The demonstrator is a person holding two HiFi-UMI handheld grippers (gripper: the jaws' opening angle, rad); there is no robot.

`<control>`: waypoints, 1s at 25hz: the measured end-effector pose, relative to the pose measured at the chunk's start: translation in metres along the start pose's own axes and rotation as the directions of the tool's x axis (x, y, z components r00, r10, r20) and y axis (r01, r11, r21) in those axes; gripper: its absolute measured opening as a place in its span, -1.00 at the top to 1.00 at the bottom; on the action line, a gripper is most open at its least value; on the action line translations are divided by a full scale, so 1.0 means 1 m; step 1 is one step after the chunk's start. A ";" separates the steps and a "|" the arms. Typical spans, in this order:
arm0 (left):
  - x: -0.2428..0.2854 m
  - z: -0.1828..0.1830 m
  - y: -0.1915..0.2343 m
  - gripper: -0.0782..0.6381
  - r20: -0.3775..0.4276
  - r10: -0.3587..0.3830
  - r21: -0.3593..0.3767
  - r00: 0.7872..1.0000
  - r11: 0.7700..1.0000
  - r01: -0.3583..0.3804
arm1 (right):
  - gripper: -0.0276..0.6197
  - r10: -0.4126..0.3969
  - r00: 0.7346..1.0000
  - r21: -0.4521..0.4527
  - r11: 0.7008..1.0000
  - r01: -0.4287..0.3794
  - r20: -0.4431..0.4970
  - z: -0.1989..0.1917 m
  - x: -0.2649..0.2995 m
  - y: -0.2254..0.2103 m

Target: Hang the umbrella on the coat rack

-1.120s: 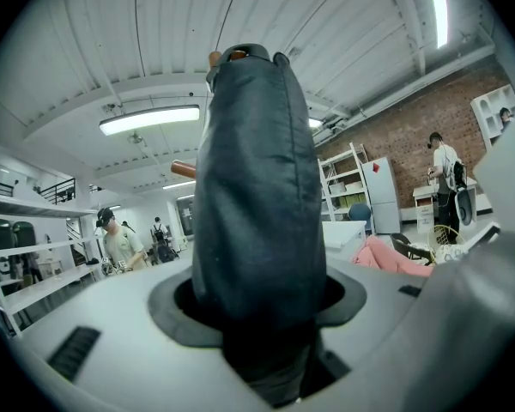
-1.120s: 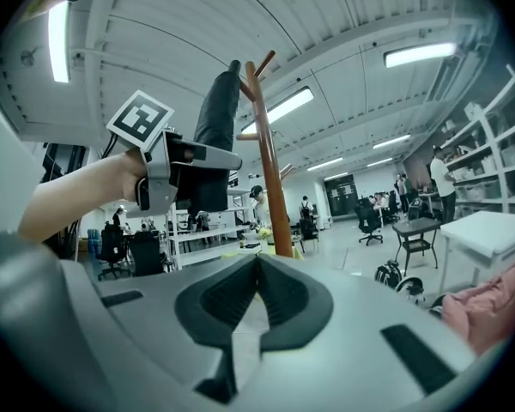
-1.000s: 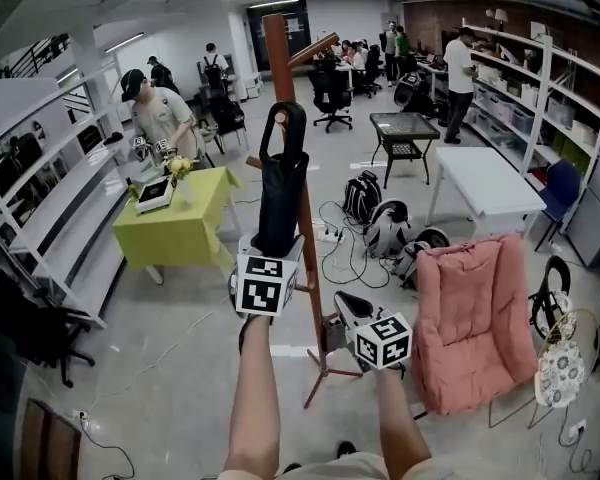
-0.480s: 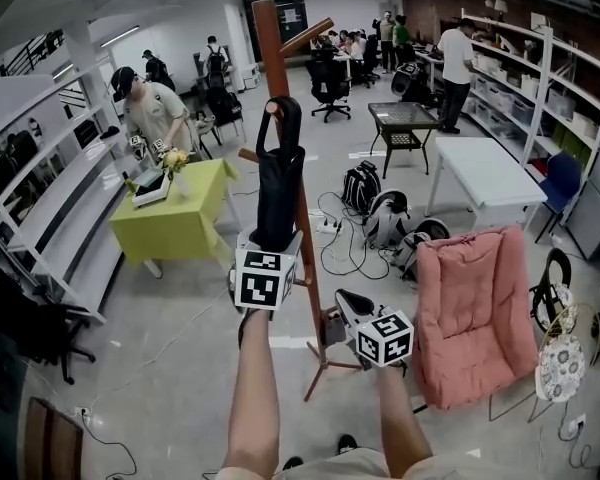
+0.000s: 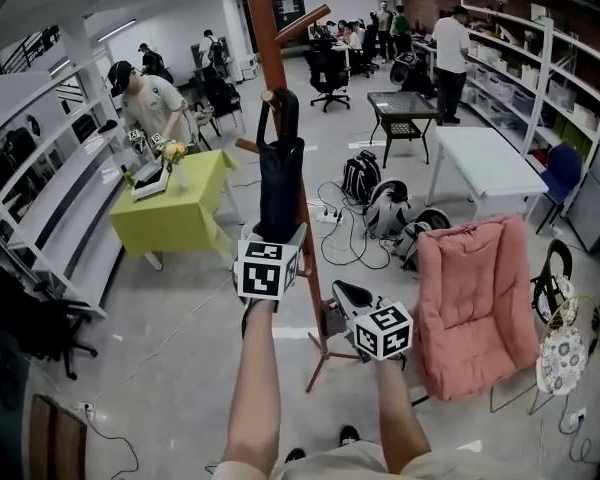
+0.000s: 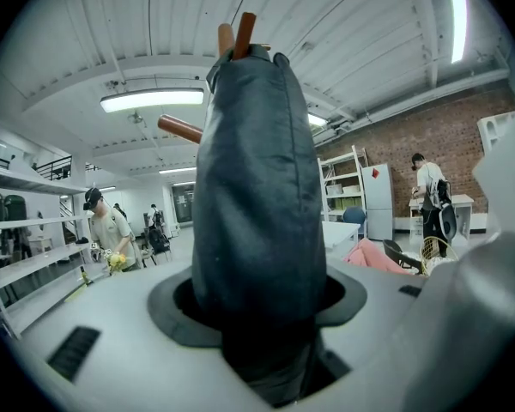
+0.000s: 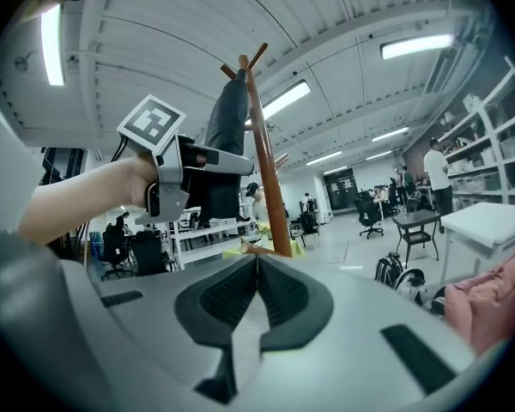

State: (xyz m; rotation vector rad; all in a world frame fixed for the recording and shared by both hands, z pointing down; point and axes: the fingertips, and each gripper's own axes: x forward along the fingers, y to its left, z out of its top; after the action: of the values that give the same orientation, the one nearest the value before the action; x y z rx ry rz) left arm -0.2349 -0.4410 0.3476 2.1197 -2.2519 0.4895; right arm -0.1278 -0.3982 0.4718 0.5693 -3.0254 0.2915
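Observation:
A black folded umbrella stands upright in my left gripper, which is shut on its lower end. Its top loop sits at the round tip of a short peg on the brown wooden coat rack, right behind it. In the left gripper view the umbrella fills the middle between the jaws, with rack pegs showing beside and above it. My right gripper hangs lower right, near the rack's foot, shut on nothing. The right gripper view shows the rack pole and the umbrella to the left.
A yellow-green table stands left of the rack, with a person behind it. A pink chair is at the right, a white table beyond it. Backpacks and cables lie on the floor. Shelves line both walls.
The umbrella's top loop has edged a little closer to the rack's peg. My right gripper has stayed where it was.

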 end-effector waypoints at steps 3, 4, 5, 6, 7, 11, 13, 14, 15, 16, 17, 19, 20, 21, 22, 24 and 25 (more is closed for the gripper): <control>0.003 -0.004 -0.001 0.06 0.002 -0.015 -0.016 1.000 1.000 0.015 | 0.90 -0.002 1.000 0.005 1.000 0.002 0.001 -0.002 0.002 0.002; 0.004 -0.004 -0.002 0.06 0.002 -0.023 -0.020 1.000 1.000 0.023 | 0.90 -0.005 1.000 0.007 1.000 0.005 0.002 -0.003 0.004 0.002; 0.005 -0.004 -0.003 0.05 0.001 -0.035 -0.023 0.999 0.999 0.035 | 0.90 -0.010 1.000 0.009 1.000 0.010 0.005 -0.002 0.005 0.002; 0.006 -0.002 -0.004 0.05 -0.001 -0.048 -0.027 0.999 0.998 0.048 | 0.90 -0.016 1.000 0.013 1.000 0.016 0.009 0.000 0.006 0.002; 0.007 -0.002 -0.005 0.05 -0.003 -0.060 -0.031 0.998 0.998 0.060 | 0.90 -0.020 1.000 0.016 1.000 0.020 0.014 0.003 0.007 0.003; 0.009 -0.006 -0.008 0.03 0.001 -0.089 -0.045 0.996 0.995 0.089 | 0.90 -0.027 0.999 0.013 1.000 0.026 0.029 0.006 0.010 0.009; 0.010 -0.008 -0.009 0.02 0.006 -0.094 -0.043 0.996 0.995 0.094 | 0.90 -0.032 0.999 0.011 0.999 0.031 0.037 0.006 0.011 0.011; 0.010 -0.008 -0.010 0.02 0.009 -0.096 -0.042 0.995 0.994 0.096 | 0.90 -0.035 0.999 0.010 0.999 0.034 0.039 0.006 0.011 0.012; 0.010 -0.009 -0.011 0.02 0.013 -0.098 -0.041 0.995 0.994 0.099 | 0.90 -0.037 0.999 0.008 0.999 0.037 0.038 0.005 0.010 0.013; 0.009 -0.009 -0.012 0.01 0.018 -0.101 -0.041 0.995 0.994 0.102 | 0.90 -0.039 0.999 0.005 0.999 0.039 0.036 0.004 0.009 0.014; 0.009 -0.009 -0.013 0.01 0.024 -0.105 -0.041 0.994 0.993 0.106 | 0.90 -0.042 0.999 0.002 0.999 0.042 0.033 0.003 0.007 0.014; 0.008 -0.006 -0.014 0.00 0.043 -0.110 -0.041 0.993 0.993 0.112 | 0.90 -0.053 0.998 0.001 0.999 0.053 0.030 0.003 0.005 0.013; 0.008 -0.004 -0.014 0.00 0.054 -0.108 -0.042 0.993 0.993 0.110 | 0.90 -0.058 0.998 0.000 0.998 0.058 0.028 0.003 0.004 0.012; 0.007 -0.004 -0.014 -0.01 0.060 -0.104 -0.044 0.993 0.993 0.107 | 0.90 -0.064 0.998 -0.002 0.998 0.064 0.024 0.003 0.003 0.011; 0.007 -0.004 -0.014 -0.01 0.063 -0.101 -0.048 0.993 0.993 0.104 | 0.90 -0.069 0.997 -0.007 0.998 0.069 0.016 0.003 0.001 0.011; 0.003 -0.005 -0.014 -0.02 0.068 -0.097 -0.057 0.993 0.993 0.101 | 0.90 -0.079 0.997 -0.020 0.997 0.079 0.001 0.000 -0.001 0.012; 0.001 -0.005 -0.014 -0.02 0.072 -0.096 -0.059 0.993 0.993 0.100 | 0.90 -0.081 0.997 -0.025 0.996 0.081 -0.003 -0.001 -0.002 0.014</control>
State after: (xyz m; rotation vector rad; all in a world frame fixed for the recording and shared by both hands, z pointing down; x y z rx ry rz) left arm -0.2221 -0.4412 0.3555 2.2363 -2.1528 0.3427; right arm -0.1313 -0.3847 0.4706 0.6872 -2.9883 0.2508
